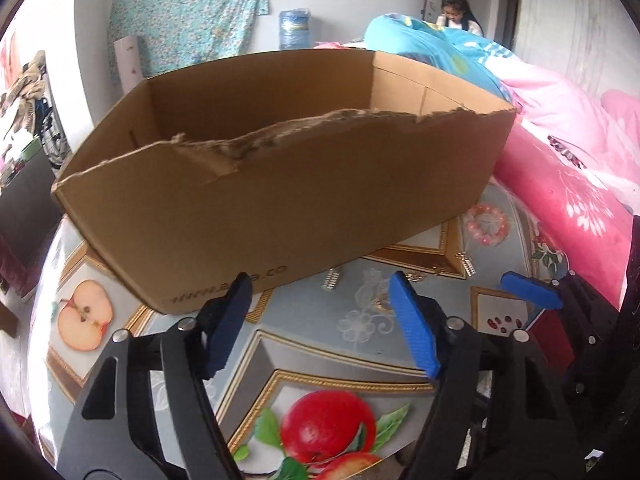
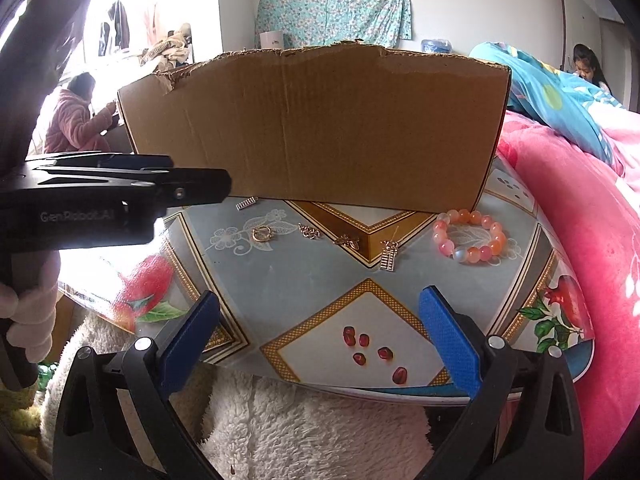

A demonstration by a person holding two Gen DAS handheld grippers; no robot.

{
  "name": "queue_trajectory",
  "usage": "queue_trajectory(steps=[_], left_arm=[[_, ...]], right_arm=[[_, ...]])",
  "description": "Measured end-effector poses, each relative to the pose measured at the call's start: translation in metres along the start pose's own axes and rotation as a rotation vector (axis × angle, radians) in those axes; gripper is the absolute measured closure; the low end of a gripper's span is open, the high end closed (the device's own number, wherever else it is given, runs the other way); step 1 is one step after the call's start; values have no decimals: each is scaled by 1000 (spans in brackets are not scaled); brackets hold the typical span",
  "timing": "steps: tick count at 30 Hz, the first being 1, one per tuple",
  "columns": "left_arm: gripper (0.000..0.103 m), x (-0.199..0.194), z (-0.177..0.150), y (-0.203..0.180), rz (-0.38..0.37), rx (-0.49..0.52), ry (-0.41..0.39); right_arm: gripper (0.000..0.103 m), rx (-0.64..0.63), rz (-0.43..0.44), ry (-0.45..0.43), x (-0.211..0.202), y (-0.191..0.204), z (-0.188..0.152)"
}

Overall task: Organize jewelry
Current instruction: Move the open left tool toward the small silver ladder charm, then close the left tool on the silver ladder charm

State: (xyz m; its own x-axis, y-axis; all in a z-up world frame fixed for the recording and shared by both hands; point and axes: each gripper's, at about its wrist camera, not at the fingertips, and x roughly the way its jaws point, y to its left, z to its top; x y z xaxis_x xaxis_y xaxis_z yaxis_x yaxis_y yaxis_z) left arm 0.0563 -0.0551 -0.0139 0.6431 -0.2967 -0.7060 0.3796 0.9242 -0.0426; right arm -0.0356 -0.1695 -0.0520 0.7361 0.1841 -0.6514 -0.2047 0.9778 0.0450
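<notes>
A torn cardboard box [image 1: 280,184] stands on the fruit-print table [image 1: 320,352]. In front of it lie a pink bead bracelet [image 2: 472,240], a gold ring [image 2: 262,234], a short chain [image 2: 309,232], a gold charm [image 2: 347,241], a ladder-shaped pendant [image 2: 389,258] and a small silver bar [image 2: 246,203]. My left gripper [image 1: 320,284] hovers open before the box's near wall, with nothing between its fingers. My right gripper [image 2: 320,300] is open over the table's near edge, short of the jewelry. One of its blue pads [image 1: 532,290] shows at the right of the left wrist view.
A bed with a pink quilt [image 2: 560,220] presses against the table's right side. White fluffy fabric [image 2: 300,420] lies below the near edge. The left gripper's black body [image 2: 80,200] crosses the left of the right wrist view. Two people sit in the background.
</notes>
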Motion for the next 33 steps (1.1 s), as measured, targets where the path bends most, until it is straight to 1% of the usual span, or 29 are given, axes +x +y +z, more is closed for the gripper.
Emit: queue_trajectory(steps=[1, 2, 4, 7, 9, 10, 12, 15, 26, 28, 33], left_arm=[[48, 4, 2, -3, -13, 15, 7], [51, 8, 2, -6, -19, 31, 15], [62, 16, 0, -13, -14, 61, 33], [68, 24, 1, -15, -12, 79, 53], [75, 29, 1, -17, 20, 105, 74], [79, 31, 1, -18, 23, 110, 82], [84, 32, 2, -16, 19, 93, 89], [92, 36, 1, -16, 39, 79, 94], [92, 40, 4, -19, 63, 94, 110], [99, 41, 5, -20, 41, 91, 111], [99, 41, 7, -20, 22, 103, 128]], right_arm=[[6, -1, 1, 0, 0, 0, 1], [6, -3, 3, 0, 1, -1, 1], [6, -5, 4, -1, 1, -1, 2], [6, -5, 6, 0, 1, -1, 2], [6, -7, 7, -1, 1, 0, 2], [6, -7, 5, -1, 1, 0, 2], [6, -6, 5, -1, 2, 0, 3], [6, -6, 6, 0, 3, -1, 3], [5, -6, 7, -1, 3, -1, 4], [5, -7, 8, -1, 4, -1, 4], [5, -7, 13, -1, 3, -1, 3]])
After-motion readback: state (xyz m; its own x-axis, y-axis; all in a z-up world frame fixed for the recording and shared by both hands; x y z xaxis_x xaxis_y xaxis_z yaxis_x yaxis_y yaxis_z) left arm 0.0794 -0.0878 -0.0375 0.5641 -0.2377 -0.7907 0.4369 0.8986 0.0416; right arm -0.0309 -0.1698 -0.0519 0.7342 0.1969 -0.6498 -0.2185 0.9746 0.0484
